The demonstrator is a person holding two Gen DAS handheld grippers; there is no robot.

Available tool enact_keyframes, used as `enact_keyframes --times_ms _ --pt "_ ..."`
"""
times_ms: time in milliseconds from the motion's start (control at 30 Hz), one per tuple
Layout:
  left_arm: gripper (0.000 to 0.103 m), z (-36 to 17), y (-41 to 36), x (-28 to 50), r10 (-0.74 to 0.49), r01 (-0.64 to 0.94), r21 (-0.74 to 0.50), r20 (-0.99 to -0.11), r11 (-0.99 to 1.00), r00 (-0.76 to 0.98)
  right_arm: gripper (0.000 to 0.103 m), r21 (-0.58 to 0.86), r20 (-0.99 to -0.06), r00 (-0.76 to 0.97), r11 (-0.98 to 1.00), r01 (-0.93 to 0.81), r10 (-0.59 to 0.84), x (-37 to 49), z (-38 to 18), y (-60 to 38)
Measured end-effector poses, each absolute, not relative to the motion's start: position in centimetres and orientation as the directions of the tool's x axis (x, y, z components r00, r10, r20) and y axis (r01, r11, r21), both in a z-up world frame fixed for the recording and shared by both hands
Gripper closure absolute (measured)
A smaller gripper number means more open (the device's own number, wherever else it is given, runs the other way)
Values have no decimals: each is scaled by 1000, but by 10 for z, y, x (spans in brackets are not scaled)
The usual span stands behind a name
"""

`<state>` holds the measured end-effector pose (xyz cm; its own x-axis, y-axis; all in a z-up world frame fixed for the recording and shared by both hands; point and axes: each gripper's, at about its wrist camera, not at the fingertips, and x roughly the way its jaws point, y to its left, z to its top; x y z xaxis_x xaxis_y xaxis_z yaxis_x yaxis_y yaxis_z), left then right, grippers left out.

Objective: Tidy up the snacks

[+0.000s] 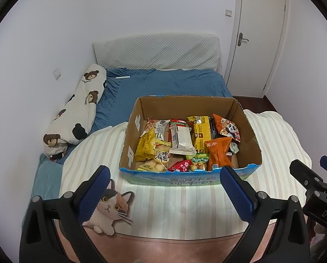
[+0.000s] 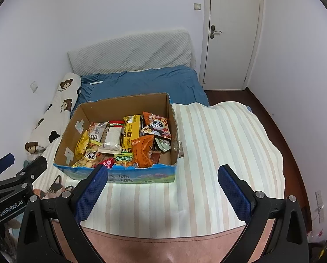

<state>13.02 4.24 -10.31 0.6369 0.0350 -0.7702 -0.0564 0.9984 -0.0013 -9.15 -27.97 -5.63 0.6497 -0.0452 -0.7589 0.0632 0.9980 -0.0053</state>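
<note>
An open cardboard box (image 1: 250, 135) with a blue printed front stands on a striped blanket (image 1: 163, 201) on the bed. It holds several snack packets: a white bar packet (image 1: 182, 140), a yellow bag (image 1: 144, 145), an orange bag (image 1: 218, 151) and a panda packet (image 1: 229, 129). The box (image 2: 117, 107) sits left of centre in the right wrist view, with the panda packet (image 2: 156, 126) at its far right. My left gripper (image 1: 165, 188) is open and empty, in front of the box. My right gripper (image 2: 163, 190) is open and empty, in front of the box's right corner.
A bear-print bolster (image 1: 80, 111) lies along the left wall. A blue sheet (image 1: 174, 81) and a white headboard cushion (image 1: 156, 50) are beyond the box. A door (image 1: 257, 37) is at the back right. Dark wood floor (image 2: 279, 127) borders the bed's right side.
</note>
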Motion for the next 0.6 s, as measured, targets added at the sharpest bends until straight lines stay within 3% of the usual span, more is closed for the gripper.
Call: enact_keyframes --times_ms 600 --pt "0 -110 40 134 35 -51 4 -781 999 623 1 -1 -769 637 997 74 -48 -86 -63 -276"
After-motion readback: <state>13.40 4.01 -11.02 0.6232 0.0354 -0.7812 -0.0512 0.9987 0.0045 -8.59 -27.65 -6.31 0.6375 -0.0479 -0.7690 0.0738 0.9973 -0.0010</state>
